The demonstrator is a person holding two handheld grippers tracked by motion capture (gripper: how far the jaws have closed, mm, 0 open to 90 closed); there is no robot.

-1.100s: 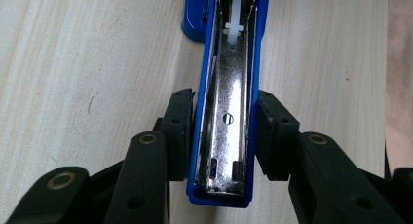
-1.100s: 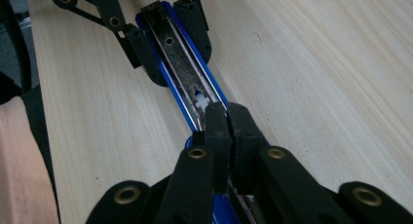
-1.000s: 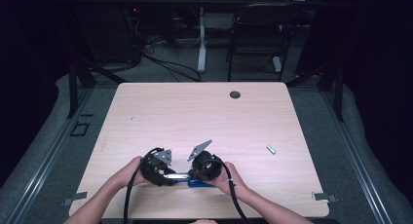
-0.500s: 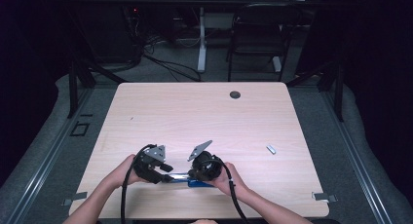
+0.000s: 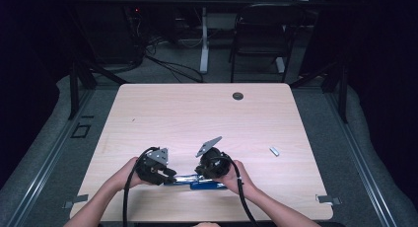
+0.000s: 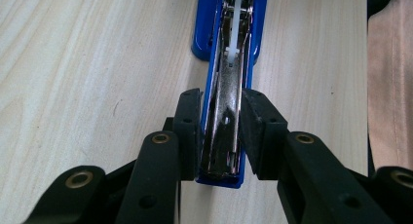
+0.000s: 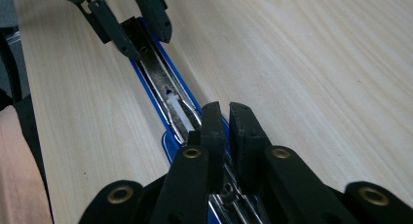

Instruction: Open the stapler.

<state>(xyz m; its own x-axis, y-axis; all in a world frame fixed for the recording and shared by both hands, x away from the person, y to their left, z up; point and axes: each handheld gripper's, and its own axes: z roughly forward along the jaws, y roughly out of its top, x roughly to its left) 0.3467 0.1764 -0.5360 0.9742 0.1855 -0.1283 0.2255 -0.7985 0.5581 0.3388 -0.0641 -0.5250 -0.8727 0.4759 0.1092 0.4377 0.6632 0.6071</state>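
A blue stapler (image 5: 204, 183) lies folded open and flat near the table's front edge. Its metal staple channel (image 6: 229, 87) faces up, with a white pusher inside. My left gripper (image 6: 221, 136) is shut across the free end of the channel arm, one pad on each side; it appears again at the stapler's far end (image 7: 134, 27) in the right gripper view. My right gripper (image 7: 226, 129) stands over the stapler's (image 7: 168, 95) other end. Its jaws are almost together, and a thin metal part of the stapler sits low between them.
A small silver piece (image 5: 274, 151) lies on the wooden table (image 5: 207, 118) to the right of the hands. A black grommet (image 5: 238, 95) is set near the far edge. A chair (image 5: 259, 34) and cables stand beyond the table.
The left gripper has shifted and tilted slightly at its end of the stapler. The right gripper and the stapler have stayed put.
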